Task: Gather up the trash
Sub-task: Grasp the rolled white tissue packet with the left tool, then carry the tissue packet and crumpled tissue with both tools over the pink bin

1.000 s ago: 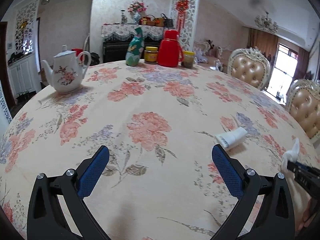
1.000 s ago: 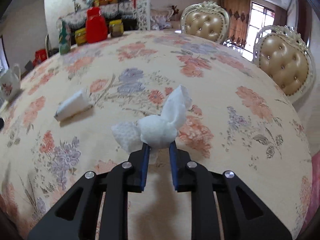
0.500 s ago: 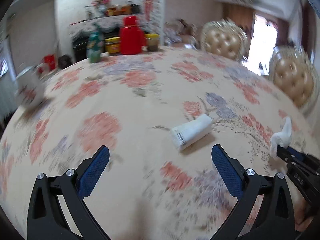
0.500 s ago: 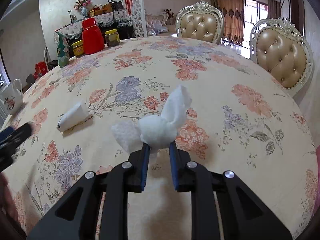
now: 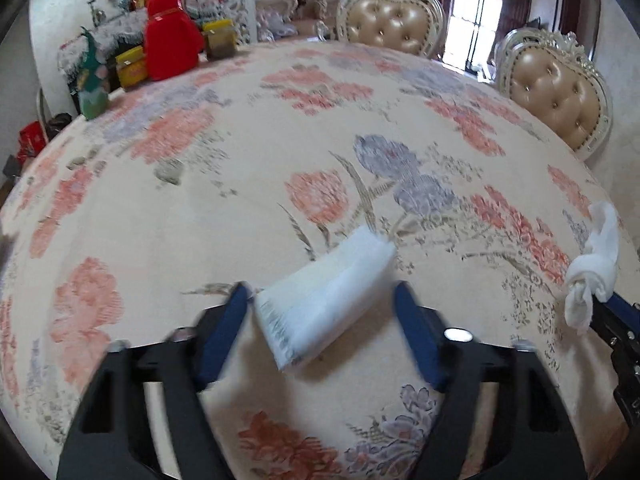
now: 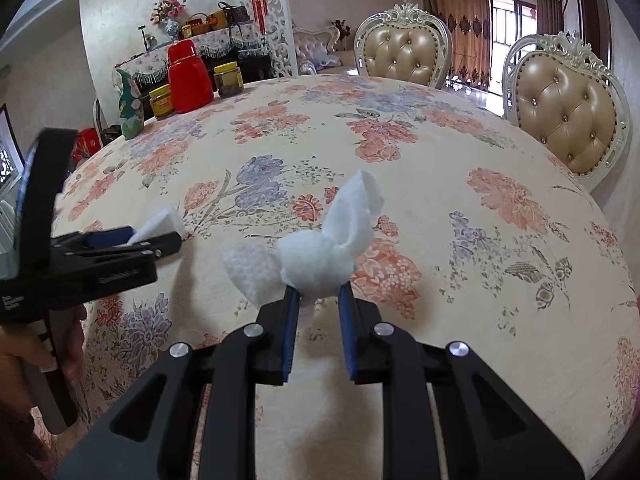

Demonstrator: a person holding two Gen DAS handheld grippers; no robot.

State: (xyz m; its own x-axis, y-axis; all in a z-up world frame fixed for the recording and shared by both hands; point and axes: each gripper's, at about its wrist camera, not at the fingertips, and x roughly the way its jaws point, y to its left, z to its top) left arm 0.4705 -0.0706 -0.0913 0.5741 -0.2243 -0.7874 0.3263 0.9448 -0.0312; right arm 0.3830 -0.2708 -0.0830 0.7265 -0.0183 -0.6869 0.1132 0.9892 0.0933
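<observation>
A white folded packet [image 5: 326, 294] lies on the floral tablecloth [image 5: 248, 184] between the blue pads of my left gripper [image 5: 322, 300], whose jaws stand open around it with gaps on both sides. The packet's tip shows in the right wrist view [image 6: 160, 222] beside the left gripper [image 6: 132, 240]. My right gripper [image 6: 318, 300] is shut on a crumpled white tissue [image 6: 320, 256], held just above the cloth. The tissue also shows in the left wrist view [image 5: 596, 268] at the right edge.
At the table's far side stand a red thermos [image 6: 188, 76], two yellow-lidded jars [image 6: 228, 80] and a green bottle [image 6: 130, 106]. Two tufted beige chairs [image 6: 564, 108] stand along the right rim. A cabinet with flowers stands behind.
My left gripper has swung right and forward to the white packet, which now sits between its narrowed jaws. The right gripper has held still with the tissue.
</observation>
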